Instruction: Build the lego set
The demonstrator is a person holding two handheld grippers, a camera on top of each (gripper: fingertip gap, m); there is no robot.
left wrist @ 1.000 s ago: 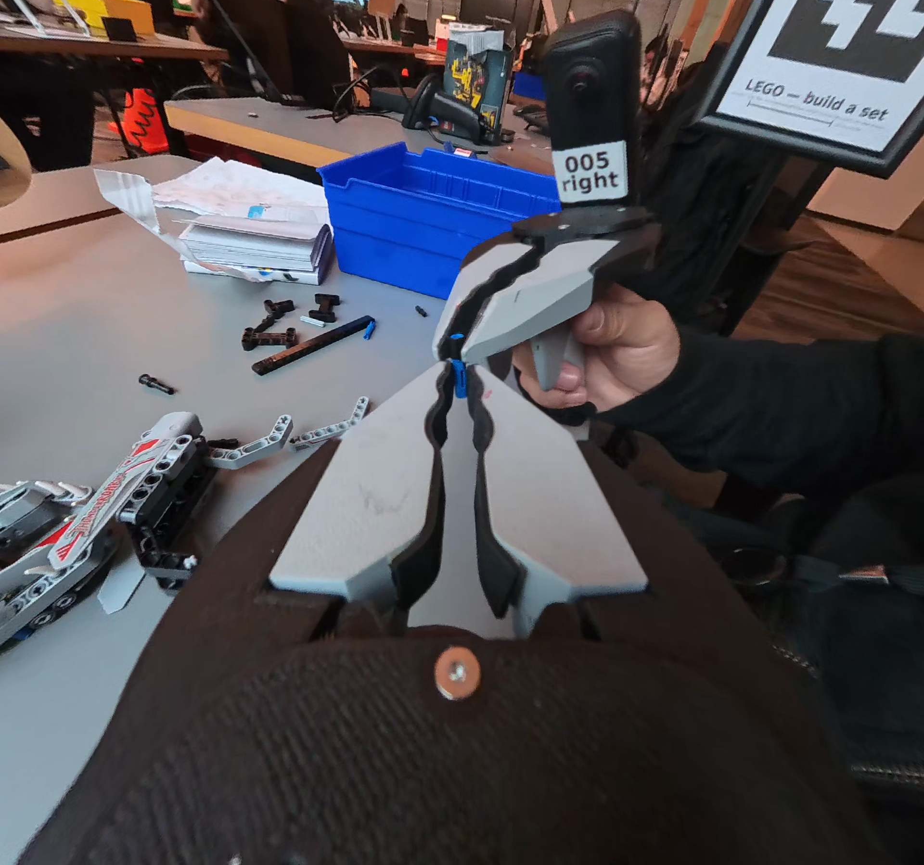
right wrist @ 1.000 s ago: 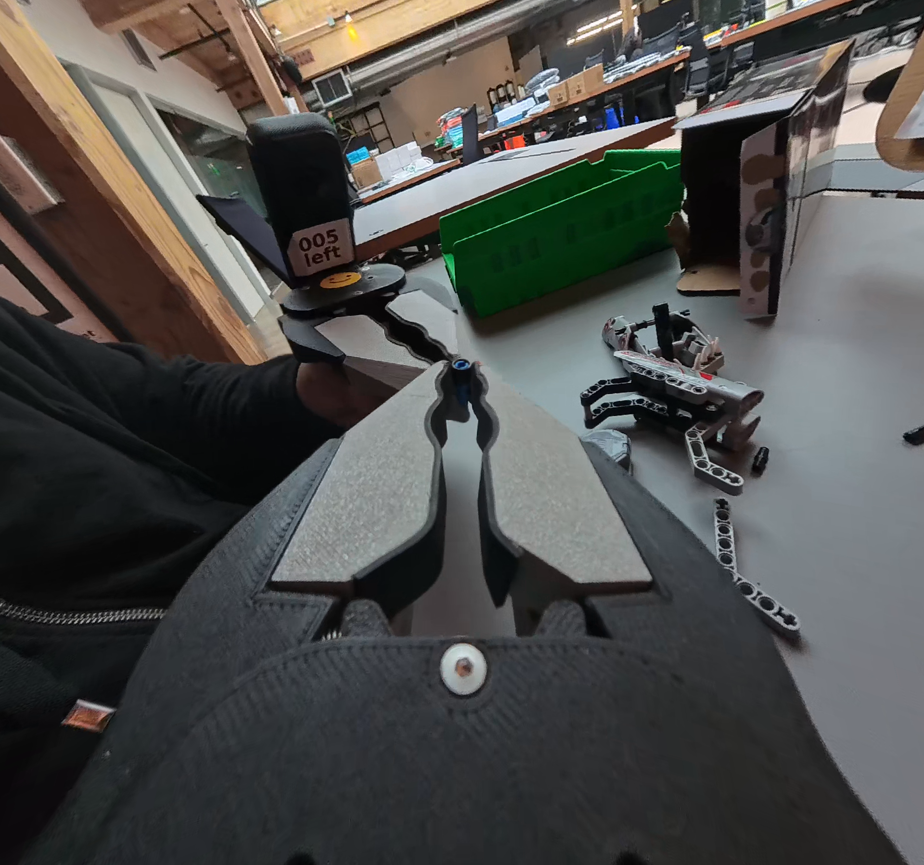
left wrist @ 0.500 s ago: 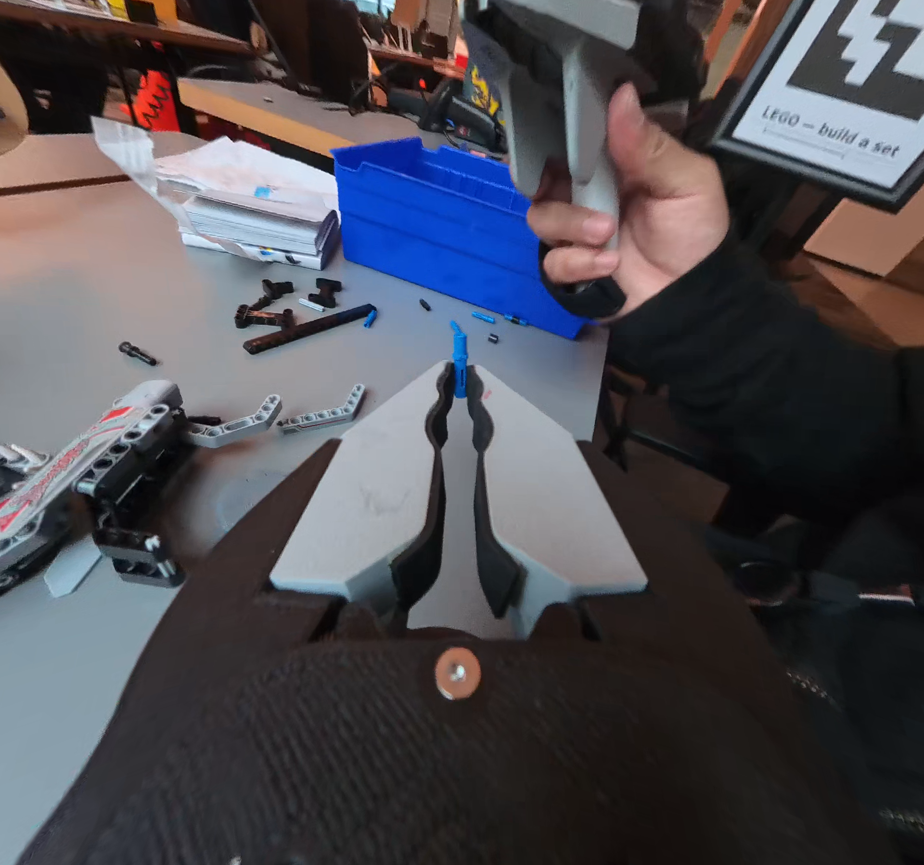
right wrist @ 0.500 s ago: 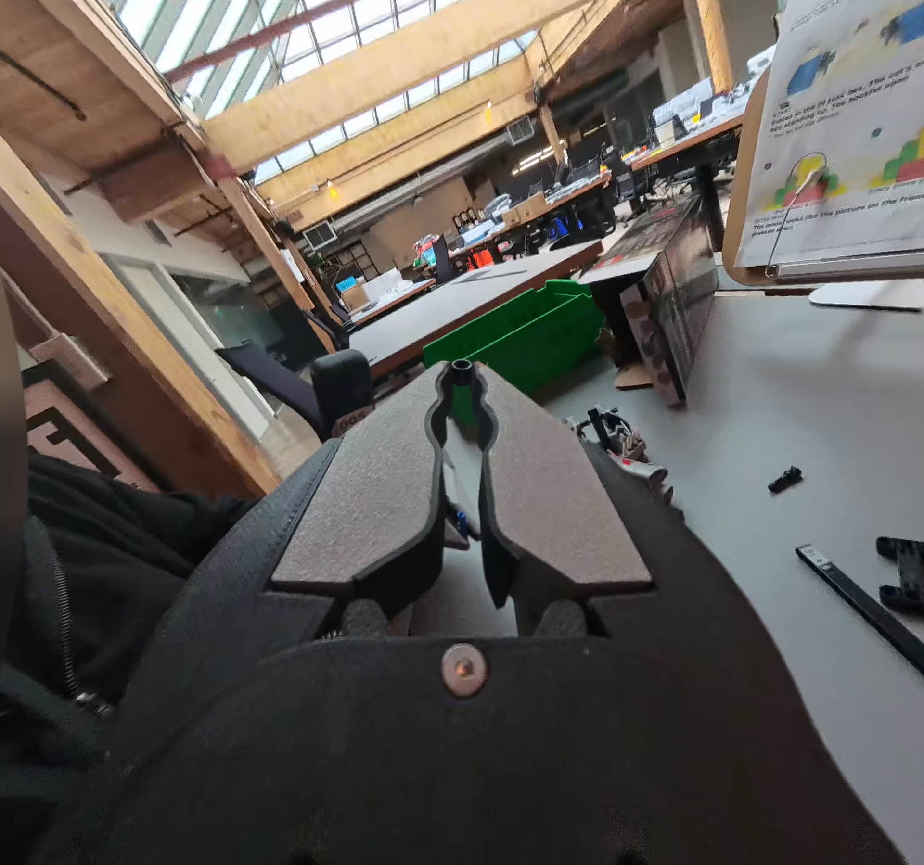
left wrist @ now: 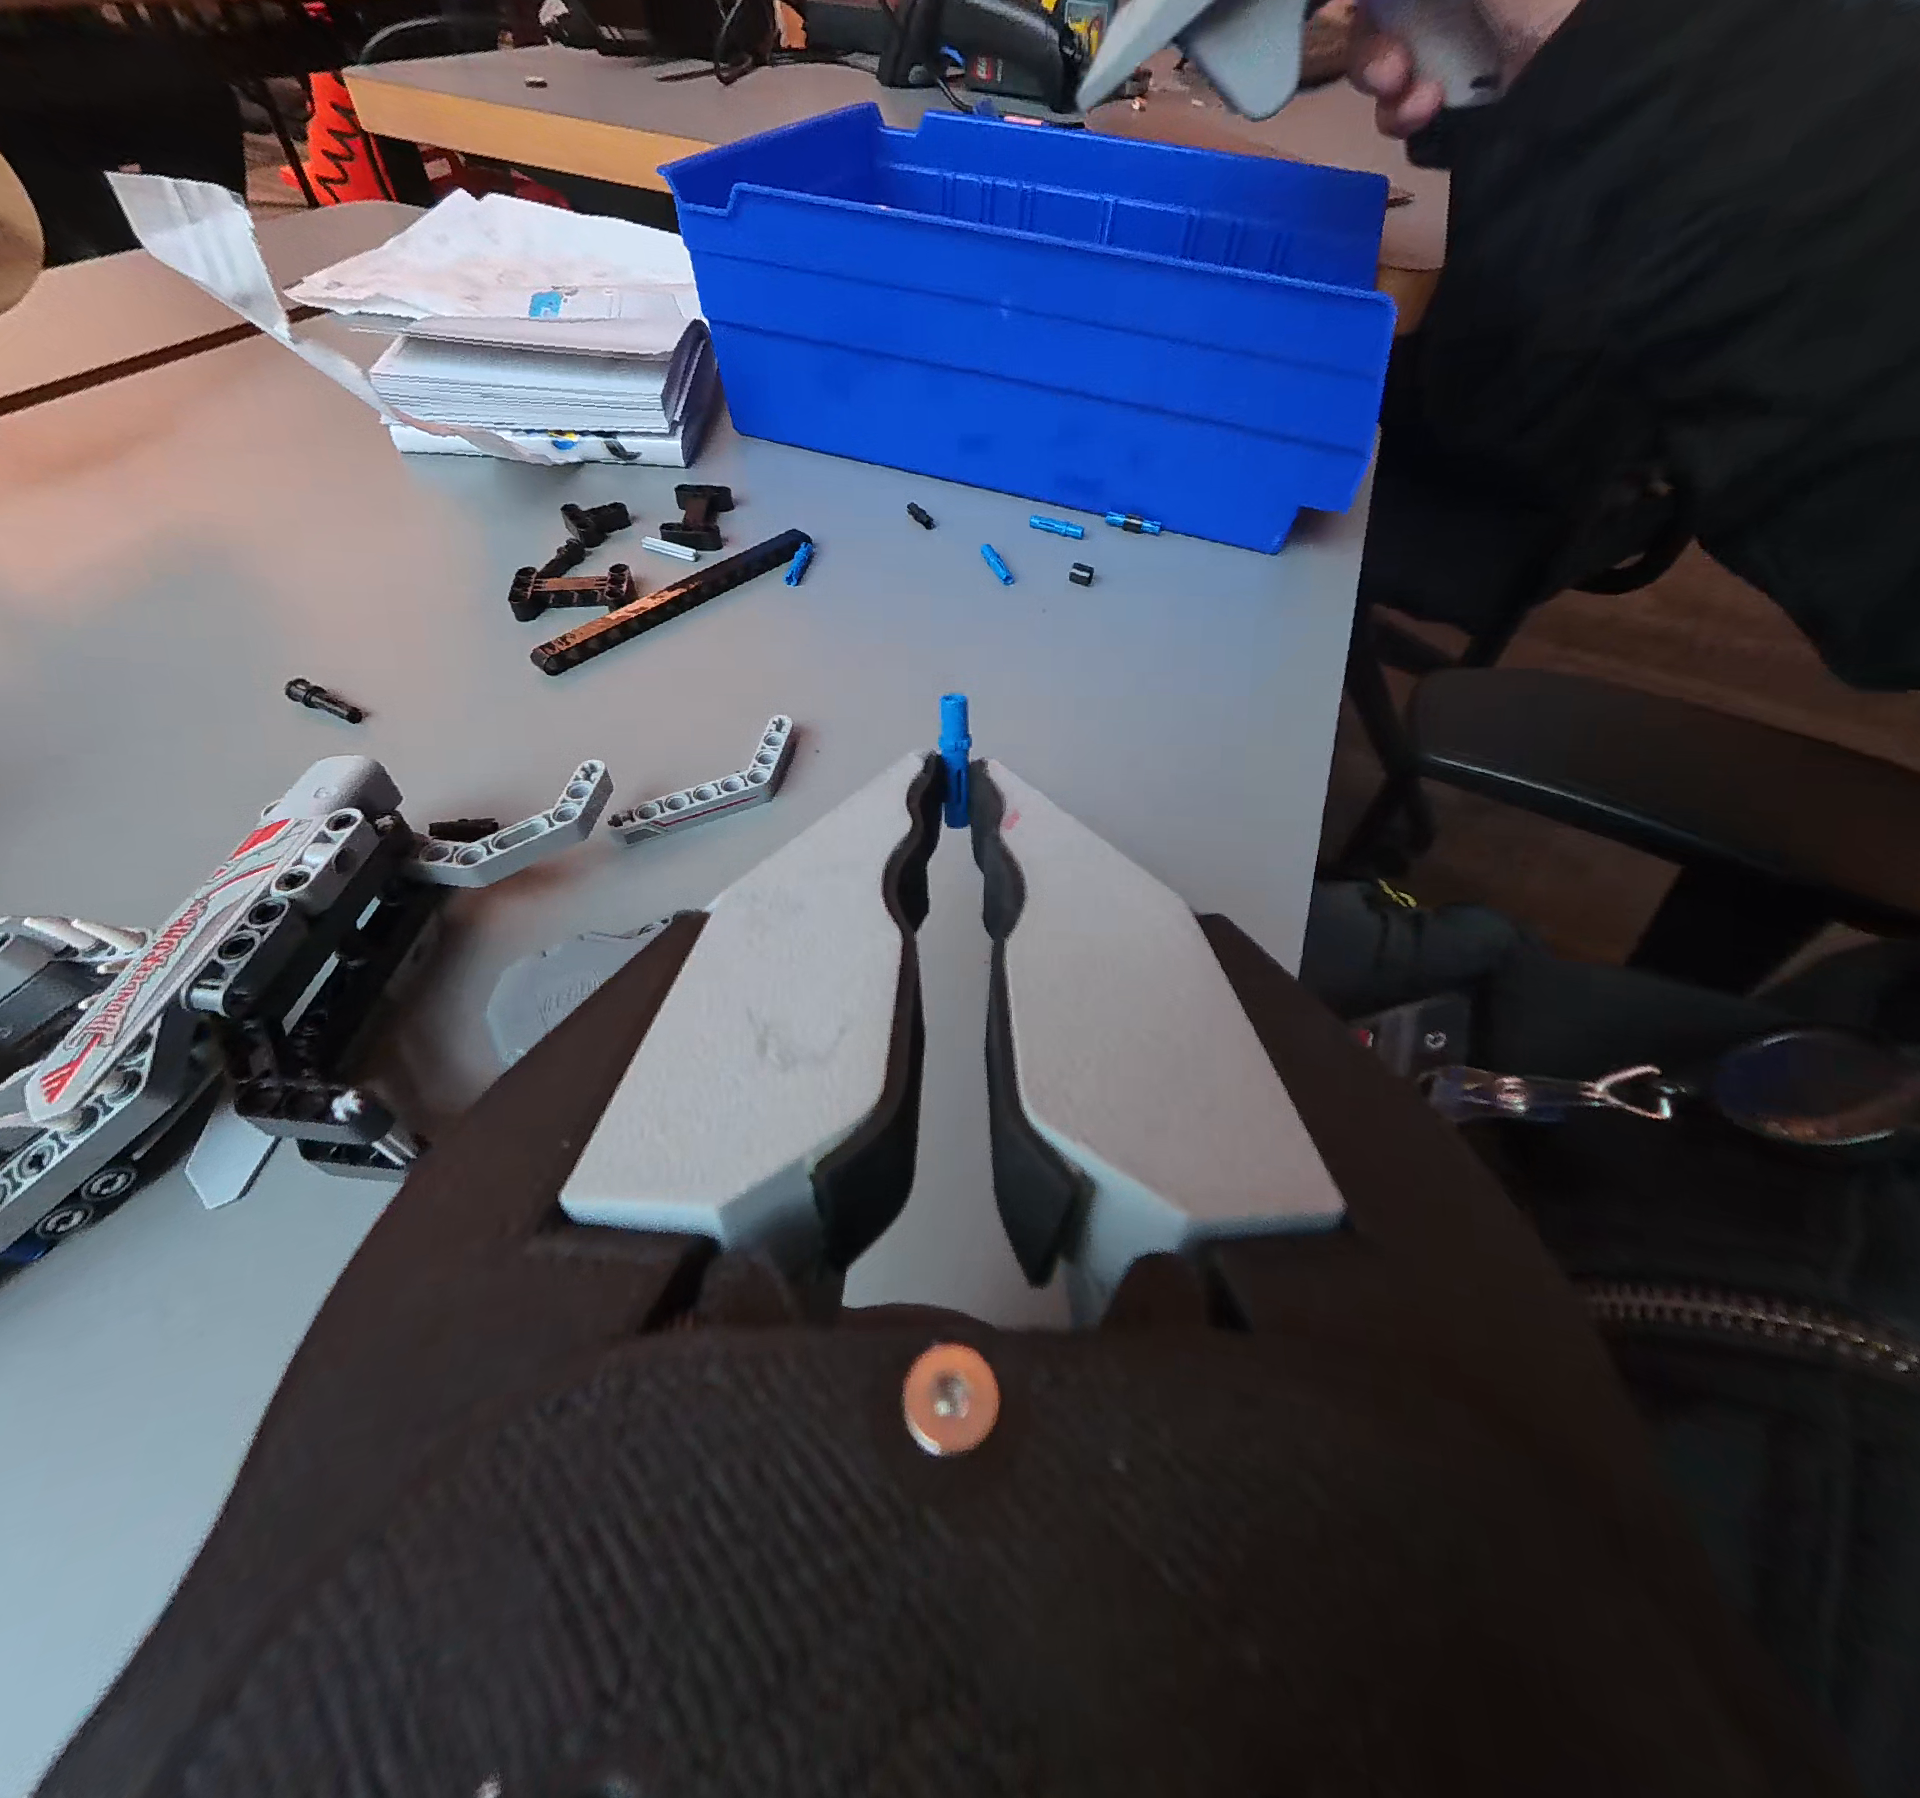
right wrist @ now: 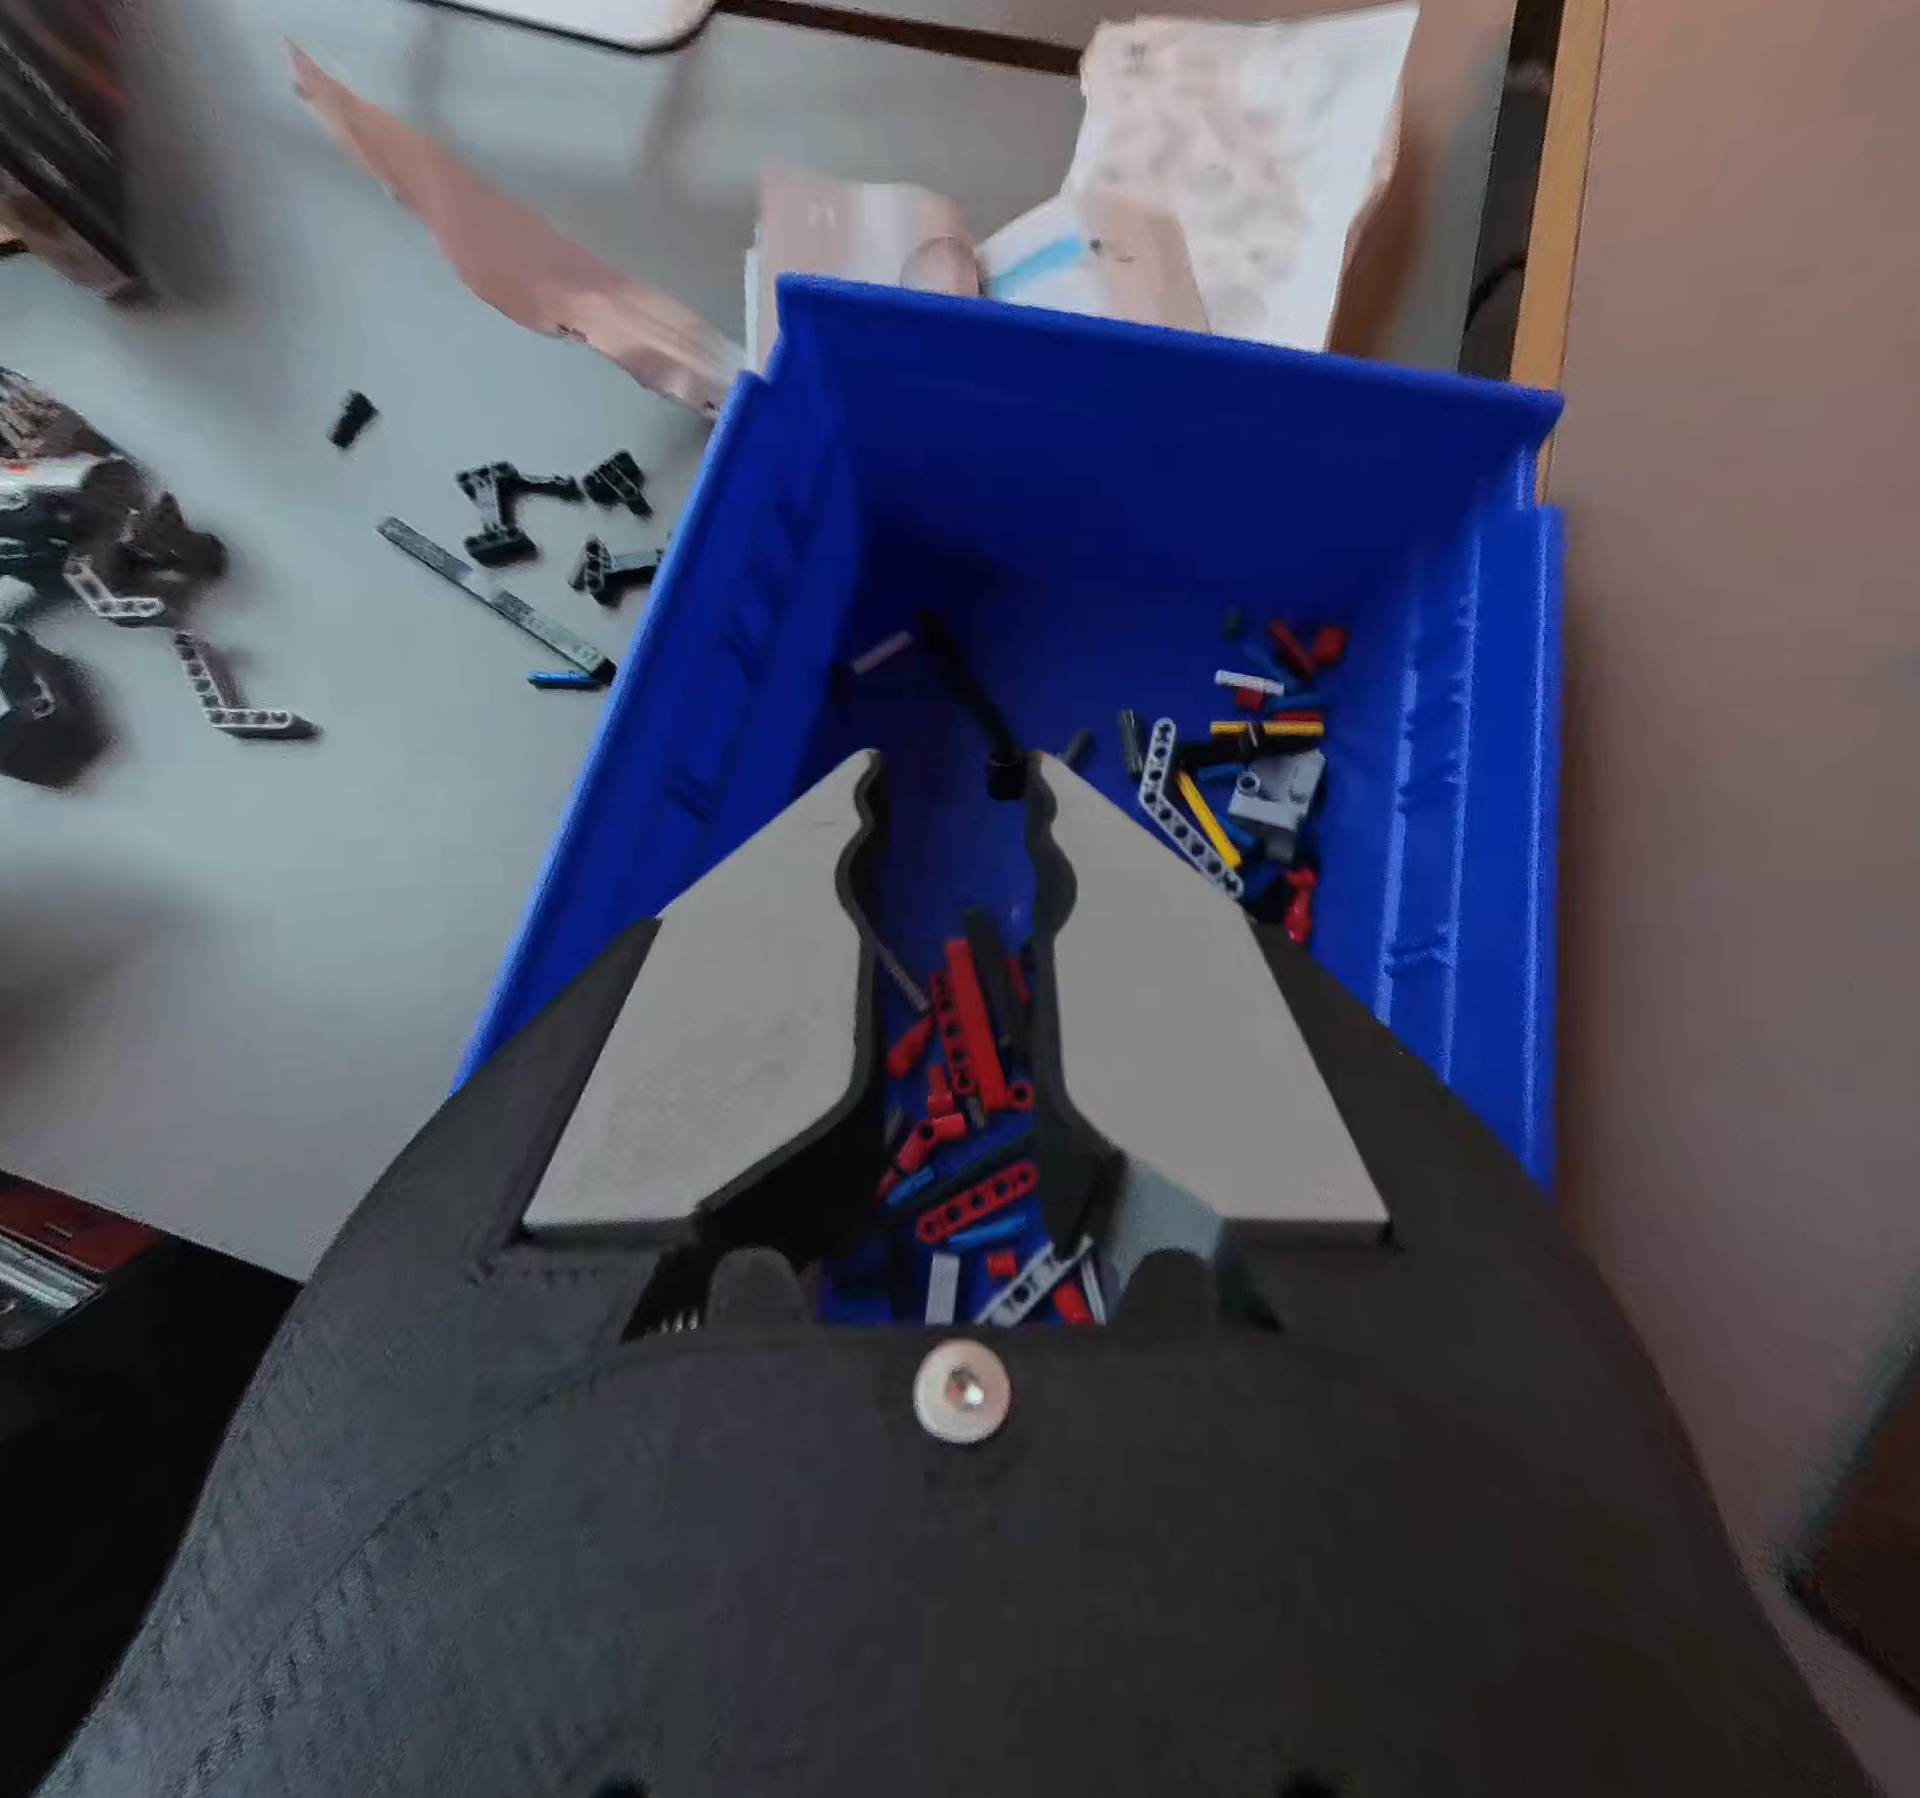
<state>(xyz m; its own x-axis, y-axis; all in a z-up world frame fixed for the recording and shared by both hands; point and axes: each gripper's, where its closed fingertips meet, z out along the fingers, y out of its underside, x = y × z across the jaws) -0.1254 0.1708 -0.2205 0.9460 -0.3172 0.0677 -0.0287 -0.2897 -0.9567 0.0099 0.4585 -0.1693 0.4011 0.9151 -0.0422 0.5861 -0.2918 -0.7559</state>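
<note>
Swinging off the handoff, right gripper (right wrist: 954, 777) now hangs spread over the bin (right wrist: 1475, 792), a small black piece by one fingertip, while left gripper (left wrist: 953, 774) stays clenched on the blue pin (left wrist: 953, 740), front of bin, ready for fitting.

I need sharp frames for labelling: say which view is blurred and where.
Left wrist view: mostly crisp, blue pin in the left tongs sharp; only the right tongs at top are smeared. Right wrist view: motion-blurred throughout, table parts worst, blue bin softer.

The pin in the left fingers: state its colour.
Blue. The pin shows best in the left wrist view, pinched at the tips.
</note>
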